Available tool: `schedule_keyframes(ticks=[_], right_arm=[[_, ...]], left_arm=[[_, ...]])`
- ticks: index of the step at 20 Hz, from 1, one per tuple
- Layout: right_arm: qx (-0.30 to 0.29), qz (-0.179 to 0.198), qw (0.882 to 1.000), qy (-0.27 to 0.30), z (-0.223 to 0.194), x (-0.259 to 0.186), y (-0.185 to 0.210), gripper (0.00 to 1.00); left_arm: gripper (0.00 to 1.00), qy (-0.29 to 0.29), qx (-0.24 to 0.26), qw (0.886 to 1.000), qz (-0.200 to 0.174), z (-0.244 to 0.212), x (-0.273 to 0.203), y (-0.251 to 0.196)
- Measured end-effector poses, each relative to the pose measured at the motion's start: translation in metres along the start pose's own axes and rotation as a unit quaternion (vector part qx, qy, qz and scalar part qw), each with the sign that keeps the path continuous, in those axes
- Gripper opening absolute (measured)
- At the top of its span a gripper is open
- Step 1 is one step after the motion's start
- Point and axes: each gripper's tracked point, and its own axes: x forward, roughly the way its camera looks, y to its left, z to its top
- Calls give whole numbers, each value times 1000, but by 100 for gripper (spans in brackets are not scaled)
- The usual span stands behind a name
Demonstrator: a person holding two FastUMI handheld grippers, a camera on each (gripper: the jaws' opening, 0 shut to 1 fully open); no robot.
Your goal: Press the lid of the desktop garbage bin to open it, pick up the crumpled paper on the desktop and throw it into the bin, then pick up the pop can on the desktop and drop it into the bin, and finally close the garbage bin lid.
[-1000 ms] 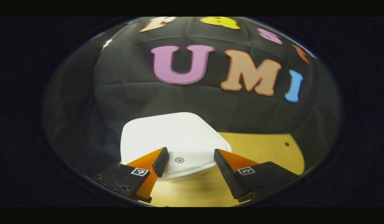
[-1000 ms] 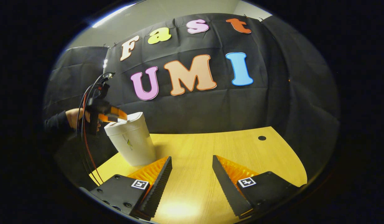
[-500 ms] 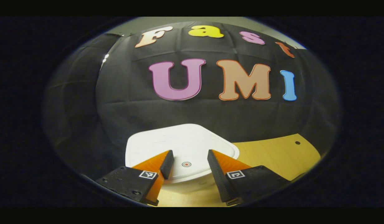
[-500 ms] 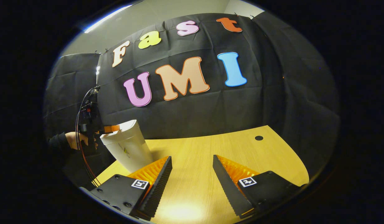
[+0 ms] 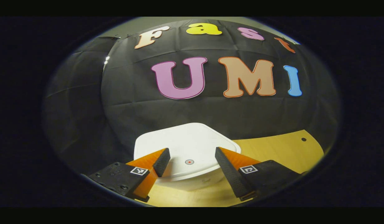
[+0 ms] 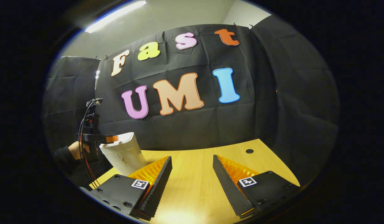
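Bin: a white desktop garbage bin (image 5: 192, 182) with a tapered body is seen standing at the left edge of the wooden worktop (image 5: 272, 149), close to the black cloth wall; in the right gripper view the bin (image 6: 125, 157) is seen from the side, wider at the top than at the base.
Lid: the bin lid (image 5: 185, 146) is white, rounded-square and smooth, and is seen lying flat and closed on the bin; a small red ring mark (image 5: 189, 161) is carried near its front edge.
Left tongs: the left tongs (image 5: 188, 158) are held level over the front edge of the lid, spread apart, with nothing gripped; the red mark is framed between the two tips. Whether the tips touch the lid cannot be told.
Left tongs from afar: in the right gripper view the left tongs (image 6: 112, 138) are seen reaching level over the bin's top rim, held by a hand (image 6: 78, 151) in a dark sleeve, with cables hanging from the handle.
Right tongs: the right tongs (image 6: 192, 169) are held spread wide above the bare middle of the worktop, with nothing between them, well apart from the bin.
Worktop: a small dark hole (image 6: 249, 151) is seen near its far right corner.
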Motion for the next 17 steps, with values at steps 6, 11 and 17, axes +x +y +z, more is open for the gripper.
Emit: schedule_keyframes(ticks=[6,11,17], right_arm=[[-33,-17,995,-92,68,-26,-5,90],[-36,-32,992,-116,76,-33,-10,94],[-31,-32,992,-114,74,-35,-14,94]], left_arm=[[90,-163,-5,985,-58,54,-101,-62],[90,-210,-46,970,-111,58,-165,-121],[90,-229,-49,956,-178,76,-194,-180]])
